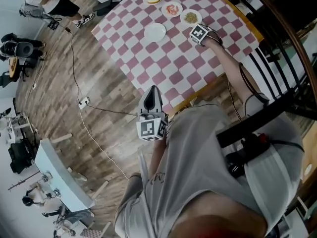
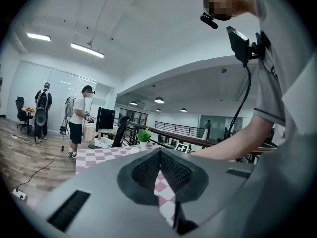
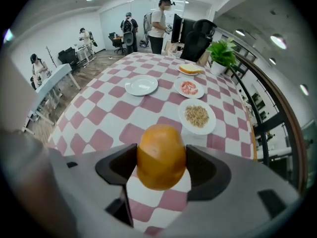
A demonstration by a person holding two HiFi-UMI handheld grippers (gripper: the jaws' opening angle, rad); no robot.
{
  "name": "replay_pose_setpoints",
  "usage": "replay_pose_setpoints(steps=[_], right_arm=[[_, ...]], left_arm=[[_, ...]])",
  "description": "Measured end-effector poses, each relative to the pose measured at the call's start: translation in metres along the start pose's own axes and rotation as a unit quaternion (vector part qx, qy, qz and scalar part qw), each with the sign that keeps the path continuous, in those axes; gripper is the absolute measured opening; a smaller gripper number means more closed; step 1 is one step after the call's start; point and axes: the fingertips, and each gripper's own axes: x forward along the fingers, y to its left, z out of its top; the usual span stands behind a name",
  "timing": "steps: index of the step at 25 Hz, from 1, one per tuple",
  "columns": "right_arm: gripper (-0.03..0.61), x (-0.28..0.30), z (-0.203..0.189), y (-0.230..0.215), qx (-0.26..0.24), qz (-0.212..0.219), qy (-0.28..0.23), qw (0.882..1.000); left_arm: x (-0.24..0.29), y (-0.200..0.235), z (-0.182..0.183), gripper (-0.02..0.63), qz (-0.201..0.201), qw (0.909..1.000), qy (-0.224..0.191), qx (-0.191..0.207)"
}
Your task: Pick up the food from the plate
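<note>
Egg-shaped orange food [image 3: 161, 148] is pinched between the right gripper [image 3: 161, 159] jaws, above the checked tabletop [image 3: 94, 118]. Its long axis stands upright in the right gripper view, crosswise to the squeeze. The jaws are partly spread around it. A plate of crumbly food [image 3: 197, 116] lies just ahead, with bare checks to the left. The left gripper [image 2: 159, 155] jaws are pressed together and empty, by the tabletop's near edge.

Wood floor [image 1: 59, 83]; checkered table [image 1: 148, 58]; black railing [image 1: 272, 73]; ceiling strip lights [image 2: 86, 49]
</note>
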Motion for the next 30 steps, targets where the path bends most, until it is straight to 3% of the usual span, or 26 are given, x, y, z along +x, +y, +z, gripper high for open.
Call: replay_pose_setpoints(steps=[5,24,30], right_arm=[[0.311,-0.002,-0.046,-0.001,0.035,-0.015,0.015,0.999],[0.311,0.066,-0.051,0.019,0.062,0.012,0.010,0.998],[0.311,0.071,-0.051,0.020,0.042,0.026,0.028,0.998]], left_arm=[[-0.005,-0.014,-0.006,0.009,-0.013,0.9999,-0.001,0.002],[-0.027,0.018,-0.008,0.009,0.042,0.9985,0.030,0.020],[-0.016,0.011,-0.009,0.009,0.028,0.9983,0.036,0.036]])
